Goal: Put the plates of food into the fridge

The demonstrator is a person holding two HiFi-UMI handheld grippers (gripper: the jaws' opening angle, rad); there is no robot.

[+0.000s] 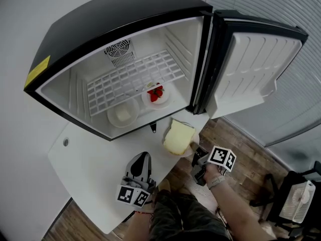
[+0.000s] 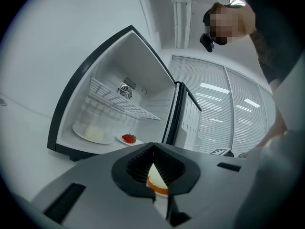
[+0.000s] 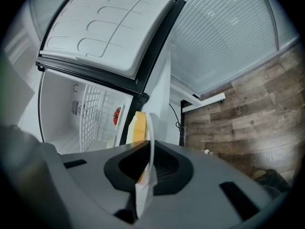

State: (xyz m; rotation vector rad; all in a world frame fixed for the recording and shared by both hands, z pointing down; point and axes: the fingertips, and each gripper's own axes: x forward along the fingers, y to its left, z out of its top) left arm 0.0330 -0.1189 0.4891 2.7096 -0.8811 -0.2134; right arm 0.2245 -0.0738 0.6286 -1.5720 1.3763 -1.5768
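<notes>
While the fridge (image 1: 125,29) stands on the white table (image 1: 95,179) with its door (image 1: 256,69) swung open to the right, the right gripper (image 1: 197,153) pinches the near rim of a white plate (image 3: 150,142). On this plate lies a pale yellow slice of cake (image 1: 178,137). In the right gripper view the two jaws are closed onto the thin edge of the plate, one on each face of it. The plate is outside the fridge, just in front of the right end of its opening and near the door hinge. It is not yet inside.

The left gripper (image 1: 143,157) is on the near part of the table, to the left of the plate and apart from it, and it points toward the fridge. Its jaws are pressed together at the tips and they hold nothing. Only a small piece of the cake shows through the gap behind the tips.

Inside the fridge, under the wire shelf (image 1: 135,77), two plates are already on the floor of it. The left plate (image 1: 123,113) carries something pale and the right plate (image 1: 156,95) carries strawberries. They stand just beside each other.
</notes>
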